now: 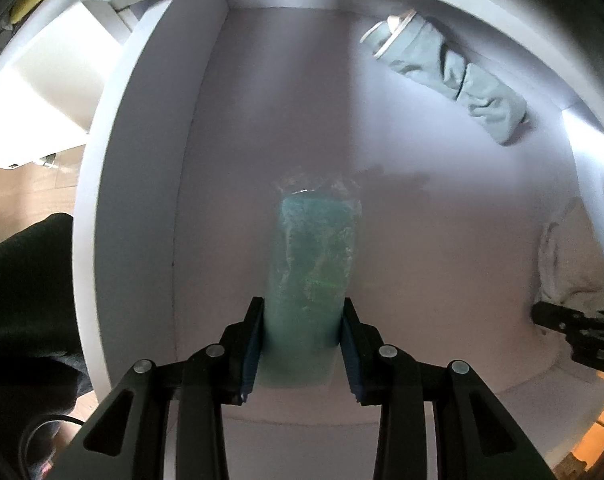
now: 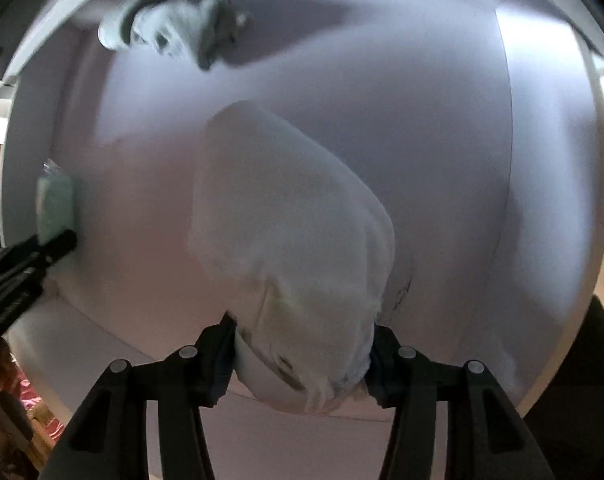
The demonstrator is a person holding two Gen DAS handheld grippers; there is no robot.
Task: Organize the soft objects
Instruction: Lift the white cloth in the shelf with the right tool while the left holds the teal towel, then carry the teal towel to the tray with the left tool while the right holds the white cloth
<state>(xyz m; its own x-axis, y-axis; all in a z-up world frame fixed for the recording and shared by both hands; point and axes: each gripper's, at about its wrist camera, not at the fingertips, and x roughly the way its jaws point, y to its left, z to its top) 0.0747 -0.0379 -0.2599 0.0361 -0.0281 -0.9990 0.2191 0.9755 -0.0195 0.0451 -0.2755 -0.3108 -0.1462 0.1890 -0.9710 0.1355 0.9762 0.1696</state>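
Observation:
My left gripper [image 1: 302, 308] points down into a white bin [image 1: 150, 160] and is shut on a teal soft pack [image 1: 313, 248] wrapped in clear plastic; the pack's far end is near the bin floor. My right gripper [image 2: 302, 332] holds a white fluffy cloth bundle [image 2: 294, 208] between its pads over the same bin [image 2: 441, 140]. In the left wrist view the white bundle [image 1: 569, 256] and right gripper [image 1: 573, 320] show at the right edge. The right wrist view has the teal pack [image 2: 56, 200] and left gripper [image 2: 30, 256] at its left edge.
A grey-green rolled cloth [image 1: 449, 76] bound with bands lies against the bin's far wall, also in the right wrist view as a grey-green roll [image 2: 170, 36]. A dark sleeve [image 1: 26, 280] is left of the bin. Bare bin floor lies between the two bundles.

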